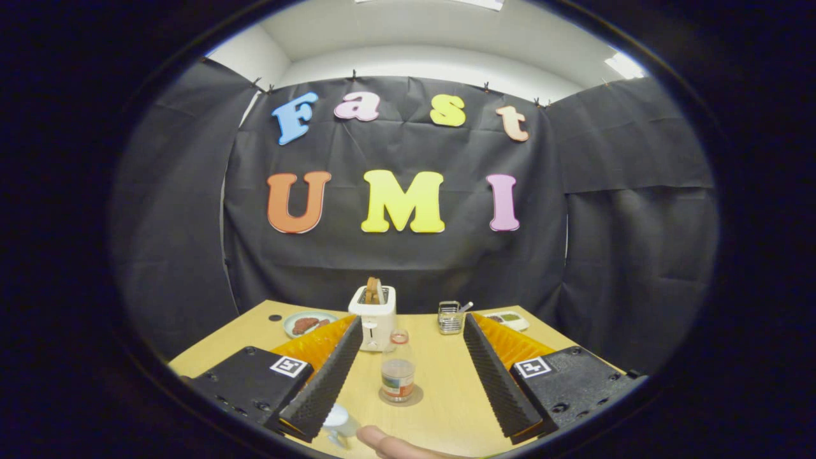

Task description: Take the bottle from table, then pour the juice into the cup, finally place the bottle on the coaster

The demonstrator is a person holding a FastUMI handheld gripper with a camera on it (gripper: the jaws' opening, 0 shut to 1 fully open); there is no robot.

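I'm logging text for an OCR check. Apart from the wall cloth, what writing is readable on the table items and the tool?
Label on the bottle: too blurred to read.
The square markers on the open hand-held gripper, its fingers flanking the bottle: black-and-white patterns, no words.
The toaster: no text visible.

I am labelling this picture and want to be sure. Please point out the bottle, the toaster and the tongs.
bottle (398,373): gripper view, on its labelled body, between the open fingers.
toaster (376,319): gripper view, on its front face.
tongs (411,417): gripper view, midway between the fingertips.
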